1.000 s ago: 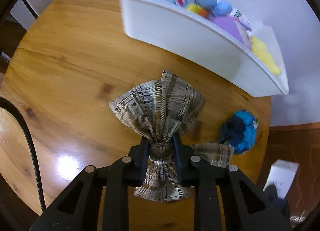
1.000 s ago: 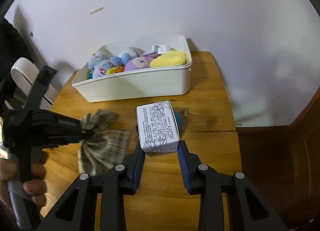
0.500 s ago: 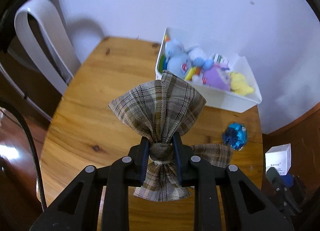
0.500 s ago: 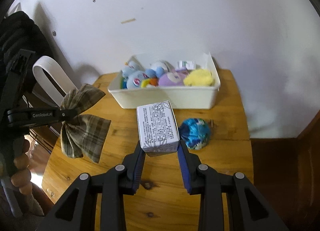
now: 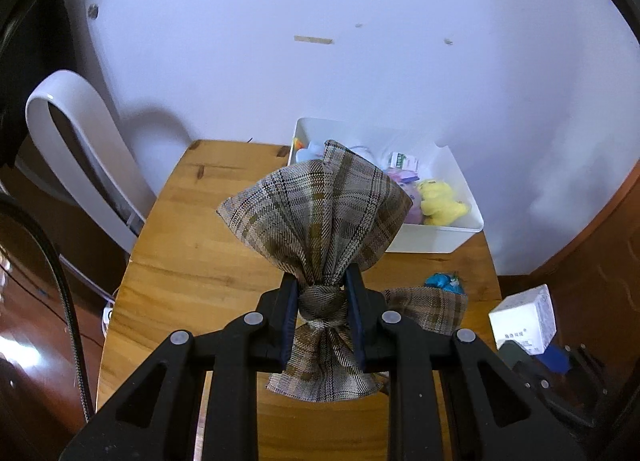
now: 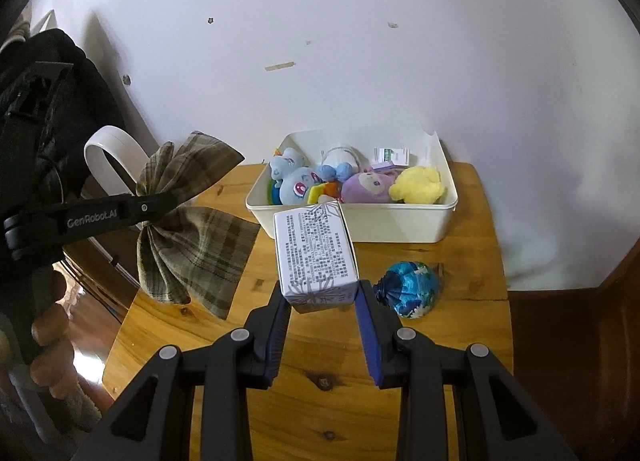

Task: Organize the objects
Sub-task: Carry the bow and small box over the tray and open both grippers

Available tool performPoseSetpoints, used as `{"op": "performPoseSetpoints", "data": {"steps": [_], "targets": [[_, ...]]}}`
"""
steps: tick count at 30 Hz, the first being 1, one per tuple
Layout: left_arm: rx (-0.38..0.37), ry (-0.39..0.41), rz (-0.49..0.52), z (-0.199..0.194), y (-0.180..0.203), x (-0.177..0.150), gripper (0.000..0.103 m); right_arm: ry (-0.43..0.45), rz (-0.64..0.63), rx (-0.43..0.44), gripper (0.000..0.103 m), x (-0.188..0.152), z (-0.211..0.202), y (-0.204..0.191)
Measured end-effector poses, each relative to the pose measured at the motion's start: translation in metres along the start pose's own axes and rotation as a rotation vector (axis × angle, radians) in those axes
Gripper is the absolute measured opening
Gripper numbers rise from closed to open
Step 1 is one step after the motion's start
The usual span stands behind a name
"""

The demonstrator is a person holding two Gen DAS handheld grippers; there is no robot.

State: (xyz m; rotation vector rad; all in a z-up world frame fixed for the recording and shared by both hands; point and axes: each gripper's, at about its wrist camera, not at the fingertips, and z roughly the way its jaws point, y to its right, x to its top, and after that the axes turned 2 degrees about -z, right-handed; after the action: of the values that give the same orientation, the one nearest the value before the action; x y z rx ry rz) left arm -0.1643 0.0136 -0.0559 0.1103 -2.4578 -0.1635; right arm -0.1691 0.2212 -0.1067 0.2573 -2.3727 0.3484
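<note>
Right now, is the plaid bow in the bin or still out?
Out. The plaid bow hangs clamped in the left tool, in the air beside the white bin.

Right gripper (image 6: 322,301) clamps white box (image 6: 314,251) (above table (image 6: 472,325)).

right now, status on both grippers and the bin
Left gripper shut on plaid bow. Right gripper shut on white box. Bin ahead, unobstructed.

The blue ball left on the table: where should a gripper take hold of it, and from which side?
Grip the blue ball across its round middle, coming down from above. It lies alone on the bare table, apart from the white bin, so both flanks are free. One side is gathered into dark pleats, so it looks soft and squeezable; fingers either side of those pleats probably hold best.
</note>
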Motion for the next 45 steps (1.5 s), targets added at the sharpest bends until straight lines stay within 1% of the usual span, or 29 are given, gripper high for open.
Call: {"op": "performPoseSetpoints", "data": {"steps": [4, 7, 11, 14, 15, 17, 20, 25, 29, 33, 34, 38, 42, 45], "targets": [[0.003, 0.025, 0.029, -0.003, 0.005, 0.009, 0.024, 0.007, 0.002, -0.001, 0.033, 0.009, 0.002, 0.0], [-0.007, 0.047, 0.045, -0.006, 0.008, 0.026, 0.024, 0.018, 0.0, -0.008, 0.033, 0.023, 0.002, 0.002], [-0.008, 0.097, 0.054, -0.014, 0.013, 0.054, 0.024, 0.049, -0.008, -0.026, 0.033, 0.055, -0.001, 0.008], [0.017, 0.166, 0.074, -0.024, 0.019, 0.08, 0.024, 0.076, 0.004, -0.041, 0.033, 0.08, -0.003, 0.016], [0.016, 0.178, 0.077, -0.026, 0.02, 0.088, 0.024, 0.085, 0.002, -0.049, 0.033, 0.089, -0.004, 0.019], [0.01, 0.191, 0.083, -0.027, 0.023, 0.103, 0.024, 0.091, -0.01, -0.078, 0.033, 0.108, 0.0, 0.023], [-0.006, 0.188, 0.089, -0.025, 0.028, 0.129, 0.024, 0.093, -0.001, -0.105, 0.033, 0.134, 0.009, 0.033], [0.041, 0.225, 0.123, -0.012, 0.04, 0.169, 0.024, 0.088, 0.032, -0.133, 0.033, 0.169, 0.028, 0.049], [0.054, 0.203, 0.127, 0.014, 0.044, 0.189, 0.024, 0.077, 0.021, -0.185, 0.033, 0.19, 0.052, 0.054], [0.092, 0.165, 0.137, 0.053, 0.05, 0.195, 0.024, 0.069, 0.015, -0.213, 0.033, 0.199, 0.08, 0.058], [0.092, 0.15, 0.136, 0.062, 0.051, 0.193, 0.024, 0.059, 0.014, -0.22, 0.033, 0.2, 0.087, 0.059], [0.089, 0.091, 0.146, 0.096, 0.056, 0.192, 0.024, 0.005, 0.021, -0.228, 0.033, 0.2, 0.12, 0.062], [0.109, 0.062, 0.176, 0.121, 0.063, 0.188, 0.025, -0.044, 0.017, -0.217, 0.034, 0.195, 0.146, 0.063], [0.118, 0.04, 0.199, 0.135, 0.066, 0.179, 0.026, -0.076, 0.022, -0.202, 0.034, 0.185, 0.16, 0.064]]}}
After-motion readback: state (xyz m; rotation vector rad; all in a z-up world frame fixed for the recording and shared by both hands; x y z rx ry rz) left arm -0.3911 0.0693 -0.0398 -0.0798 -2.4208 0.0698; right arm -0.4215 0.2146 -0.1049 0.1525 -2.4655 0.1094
